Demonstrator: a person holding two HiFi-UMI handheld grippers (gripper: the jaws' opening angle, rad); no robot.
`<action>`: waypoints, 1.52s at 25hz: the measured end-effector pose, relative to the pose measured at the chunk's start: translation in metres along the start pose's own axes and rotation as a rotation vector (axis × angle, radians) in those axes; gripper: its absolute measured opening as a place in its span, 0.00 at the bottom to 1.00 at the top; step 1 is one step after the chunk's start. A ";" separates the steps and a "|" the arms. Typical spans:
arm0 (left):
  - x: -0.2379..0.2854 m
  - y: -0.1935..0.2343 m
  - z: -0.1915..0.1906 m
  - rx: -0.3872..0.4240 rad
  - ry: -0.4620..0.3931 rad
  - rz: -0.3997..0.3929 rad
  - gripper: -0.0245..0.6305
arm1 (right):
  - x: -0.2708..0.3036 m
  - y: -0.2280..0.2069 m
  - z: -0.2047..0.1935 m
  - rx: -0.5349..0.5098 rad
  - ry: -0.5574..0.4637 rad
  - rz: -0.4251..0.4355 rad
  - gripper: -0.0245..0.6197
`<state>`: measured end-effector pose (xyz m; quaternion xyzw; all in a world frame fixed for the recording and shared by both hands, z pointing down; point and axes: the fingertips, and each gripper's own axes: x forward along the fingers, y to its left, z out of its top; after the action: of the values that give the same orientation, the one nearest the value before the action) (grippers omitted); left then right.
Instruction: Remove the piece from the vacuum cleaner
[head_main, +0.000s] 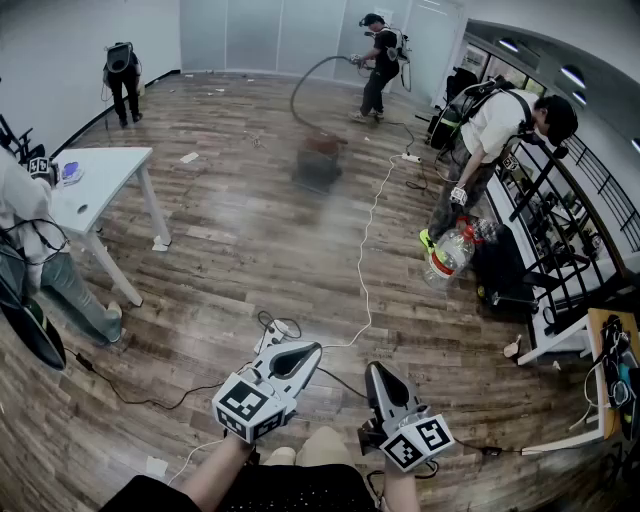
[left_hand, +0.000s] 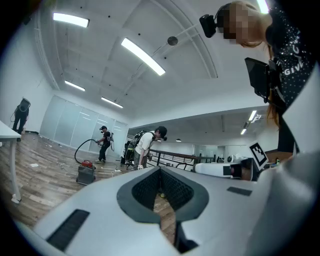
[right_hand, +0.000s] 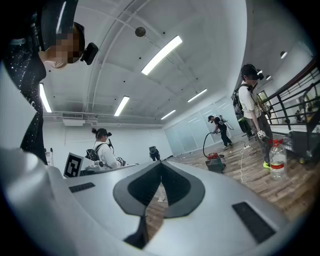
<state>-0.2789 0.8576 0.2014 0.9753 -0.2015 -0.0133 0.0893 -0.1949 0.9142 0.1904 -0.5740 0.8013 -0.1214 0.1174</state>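
Gripper status: both jaws clenched, vacuum cleaner well apart

Position: left gripper (head_main: 305, 352) and right gripper (head_main: 376, 369) sit side by side over the near end of the wooden floor (head_main: 250, 240). They are well apart from the vacuum cleaner (head_main: 318, 160), and their tips point roughly toward it.

Jaws: on each gripper the jaws are clenched tip to tip. Each gripper view shows only floor through the opening behind the tips. Nothing is grasped.

Vacuum cleaner: a low, dark canister with a red top, standing on the floor in the middle of the room. It appears blurred in the head view. A dark hose (head_main: 305, 85) arcs from it to a person (head_main: 380, 60) standing just beyond it, who holds the far end.

Surroundings, referenced to the vacuum cleaner as the head view shows it:
- White cable (head_main: 365, 250): lies on the floor, running from the right of the vacuum cleaner toward the grippers.
- Plastic bottle (head_main: 450, 255): stands on the floor to the right of the vacuum cleaner, on the grippers' side, at the feet of a second person (head_main: 500, 120) who bends forward.
- White worktop (head_main: 110, 170): to the left, well apart.
- Black railing (head_main: 560, 220): far to the right, past the bottle.
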 end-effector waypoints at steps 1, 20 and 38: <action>0.005 -0.001 0.002 -0.006 -0.007 -0.007 0.05 | -0.001 -0.005 0.000 0.003 0.001 -0.002 0.05; 0.249 0.125 0.046 0.025 -0.074 0.038 0.05 | 0.162 -0.234 0.076 -0.058 0.047 0.060 0.05; 0.403 0.251 0.054 0.008 -0.029 0.135 0.05 | 0.294 -0.385 0.098 0.009 0.098 0.103 0.05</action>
<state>-0.0098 0.4623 0.1975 0.9595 -0.2682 -0.0204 0.0832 0.0881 0.5100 0.2109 -0.5247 0.8341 -0.1466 0.0866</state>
